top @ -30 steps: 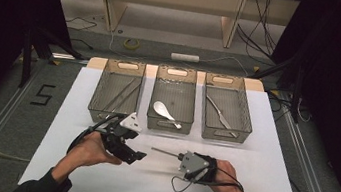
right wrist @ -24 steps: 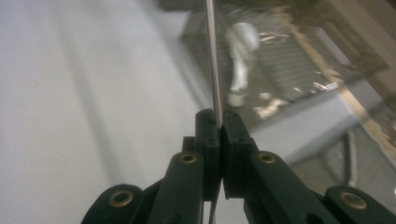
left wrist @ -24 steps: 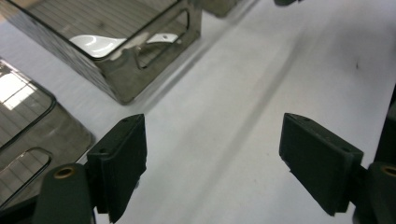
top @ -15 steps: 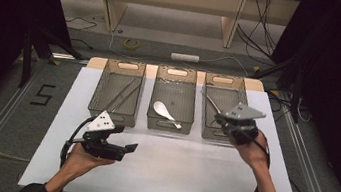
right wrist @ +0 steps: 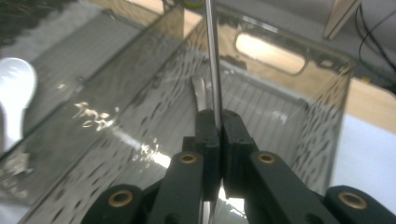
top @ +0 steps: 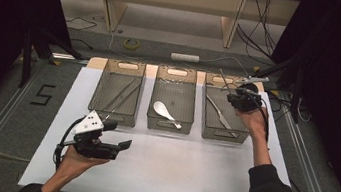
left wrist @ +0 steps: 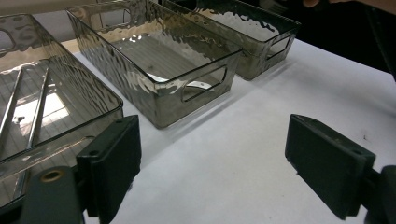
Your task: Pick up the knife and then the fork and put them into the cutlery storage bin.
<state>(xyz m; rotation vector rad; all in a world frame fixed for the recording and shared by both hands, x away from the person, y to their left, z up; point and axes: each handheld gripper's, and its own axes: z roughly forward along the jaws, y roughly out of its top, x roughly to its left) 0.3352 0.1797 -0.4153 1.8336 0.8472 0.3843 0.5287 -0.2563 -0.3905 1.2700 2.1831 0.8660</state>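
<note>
High view: the right tool (top: pixel 235 98) hangs over the far end of the right bin (top: pixel 241 135), its jaws pinched tight on a thin metal utensil (top: pixel 222 77) whose slim handle sticks up and away from the tool. In the right gripper view that utensil (right wrist: pixel 211 60) runs straight up from between the closed jaws, above another metal piece (right wrist: pixel 200 92) lying on the bin's floor. The left tool (top: pixel 118 145) rests low over the white surface (top: pixel 188 169) near the left bin (top: pixel 114 117), jaws spread wide and holding nothing. A white spoon (top: pixel 164 111) lies in the middle bin (top: pixel 170 126).
</note>
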